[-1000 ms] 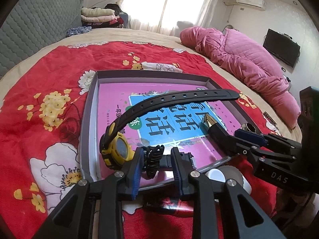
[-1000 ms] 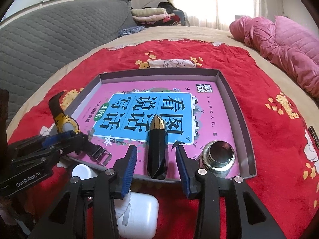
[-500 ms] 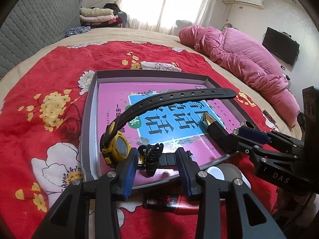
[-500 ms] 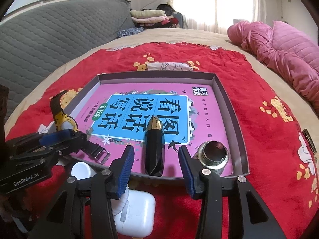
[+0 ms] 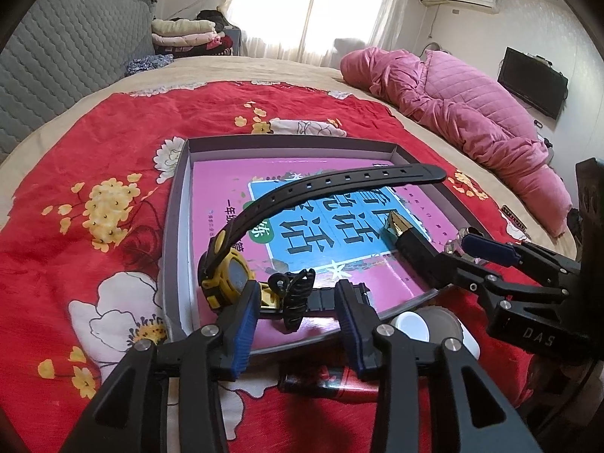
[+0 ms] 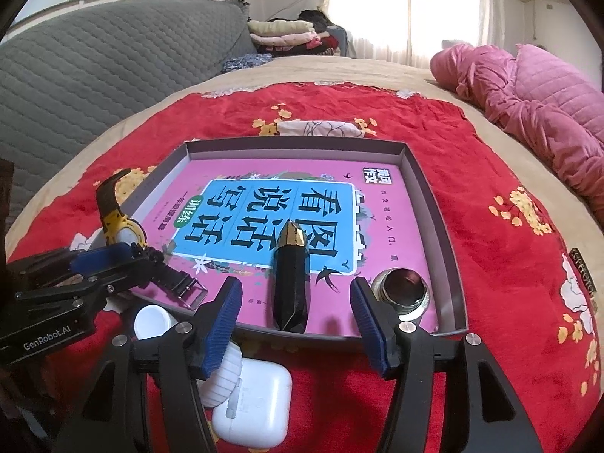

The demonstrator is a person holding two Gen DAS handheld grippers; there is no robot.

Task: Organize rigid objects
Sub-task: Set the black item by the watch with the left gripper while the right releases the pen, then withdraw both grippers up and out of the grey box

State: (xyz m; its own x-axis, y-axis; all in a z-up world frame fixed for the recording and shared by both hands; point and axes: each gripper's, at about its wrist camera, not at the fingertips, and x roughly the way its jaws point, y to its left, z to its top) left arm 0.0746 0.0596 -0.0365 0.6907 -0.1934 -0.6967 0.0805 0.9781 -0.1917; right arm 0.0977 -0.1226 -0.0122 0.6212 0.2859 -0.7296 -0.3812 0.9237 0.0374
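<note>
A grey tray (image 5: 177, 226) holds a pink book (image 5: 219, 196). At its near left corner lie a yellow and black watch (image 5: 226, 275) and a black claw clip (image 5: 294, 294). My left gripper (image 5: 298, 302) straddles the clip and the watch strap, jaws opening, pads clear of both. In the right wrist view a black faceted stick with a gold tip (image 6: 290, 283) lies on the book at the tray's (image 6: 434, 204) near edge. My right gripper (image 6: 296, 294) stands around the stick, jaws opening, not touching it.
A round metal ring (image 6: 402, 288) sits in the tray's near right corner. In front of the tray, on the red floral cloth, lie a white earbud case (image 6: 256, 407), a white-capped bottle (image 6: 151, 321) and a flat red pack (image 5: 332, 385). A pink quilt (image 5: 472, 105) lies at the right.
Both grippers' jaws have spread wider. The clip, the watch and the black stick stay where they were in the tray. Neither hand has shifted.
</note>
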